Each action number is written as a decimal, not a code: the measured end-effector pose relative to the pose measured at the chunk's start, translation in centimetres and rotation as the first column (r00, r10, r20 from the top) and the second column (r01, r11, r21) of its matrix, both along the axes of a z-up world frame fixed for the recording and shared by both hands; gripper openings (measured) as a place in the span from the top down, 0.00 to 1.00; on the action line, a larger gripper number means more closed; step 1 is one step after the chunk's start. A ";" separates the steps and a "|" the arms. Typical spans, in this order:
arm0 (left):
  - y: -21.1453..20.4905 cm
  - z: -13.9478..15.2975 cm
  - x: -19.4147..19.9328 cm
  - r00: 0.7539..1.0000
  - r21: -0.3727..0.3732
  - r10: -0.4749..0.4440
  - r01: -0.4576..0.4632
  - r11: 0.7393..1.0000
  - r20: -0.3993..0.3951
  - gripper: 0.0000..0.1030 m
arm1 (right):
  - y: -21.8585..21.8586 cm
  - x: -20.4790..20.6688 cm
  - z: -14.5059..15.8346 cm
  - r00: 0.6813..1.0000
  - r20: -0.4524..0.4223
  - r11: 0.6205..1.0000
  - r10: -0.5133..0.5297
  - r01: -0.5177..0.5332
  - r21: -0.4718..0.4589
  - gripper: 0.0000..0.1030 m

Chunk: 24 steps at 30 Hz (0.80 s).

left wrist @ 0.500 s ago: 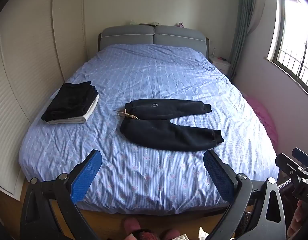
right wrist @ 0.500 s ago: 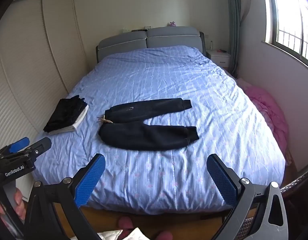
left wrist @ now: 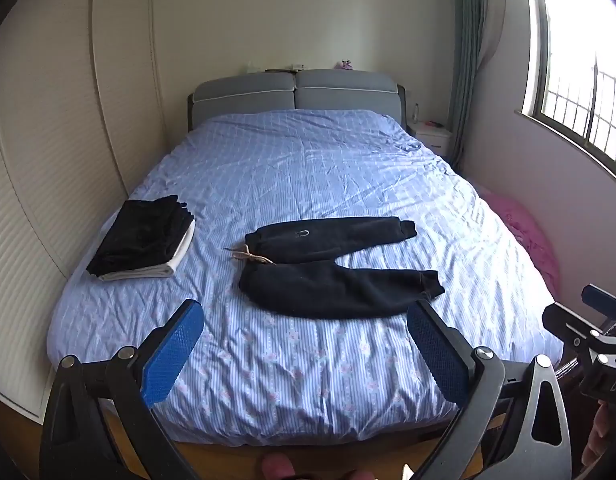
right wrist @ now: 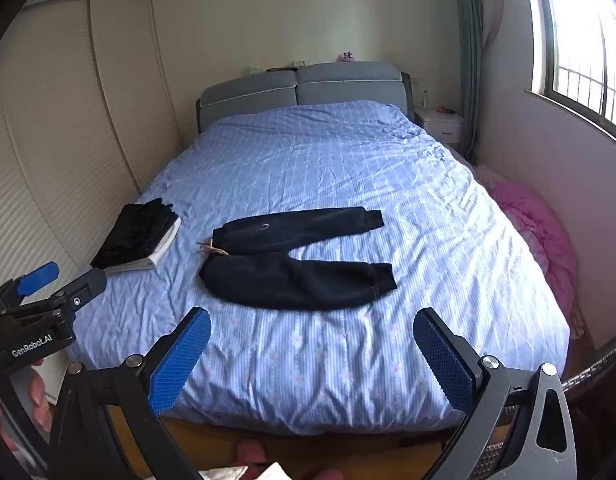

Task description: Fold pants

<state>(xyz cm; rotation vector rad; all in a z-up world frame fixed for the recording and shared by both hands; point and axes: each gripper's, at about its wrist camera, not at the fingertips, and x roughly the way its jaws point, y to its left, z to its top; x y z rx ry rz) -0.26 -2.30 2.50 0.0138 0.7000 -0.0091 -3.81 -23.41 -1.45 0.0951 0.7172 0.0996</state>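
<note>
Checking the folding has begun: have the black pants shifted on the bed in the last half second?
No. The pants lie spread as before, beside the folded stack.

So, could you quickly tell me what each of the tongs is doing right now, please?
Left tongs: open, holding nothing, short of the pants.
Right tongs: open, holding nothing, also short of the pants.

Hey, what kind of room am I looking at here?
A bedroom, most likely in a home: a bed with a padded grey headboard, a white nightstand beside it, and black pants laid out near a stack of folded clothes.
</note>
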 end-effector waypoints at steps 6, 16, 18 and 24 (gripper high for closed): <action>0.1 0.4 0.2 1.000 -0.001 0.003 -0.003 1.000 -0.003 0.00 | 0.0 0.0 0.1 1.000 0.001 1.000 0.001 -0.001 0.009 0.00; -0.3 0.6 0.1 1.000 0.012 -0.009 0.009 1.000 0.019 0.00 | -0.3 0.3 0.6 1.000 0.007 1.000 0.000 0.000 0.014 0.00; -0.3 0.5 0.1 1.000 0.011 -0.009 0.009 1.000 0.018 0.00 | -0.3 0.4 0.7 1.000 0.009 1.000 0.000 0.000 0.013 0.00; -0.3 0.6 0.2 1.000 0.007 -0.009 0.009 1.000 0.023 0.00 | -0.3 0.4 0.8 1.000 0.011 1.000 0.001 -0.001 0.015 0.00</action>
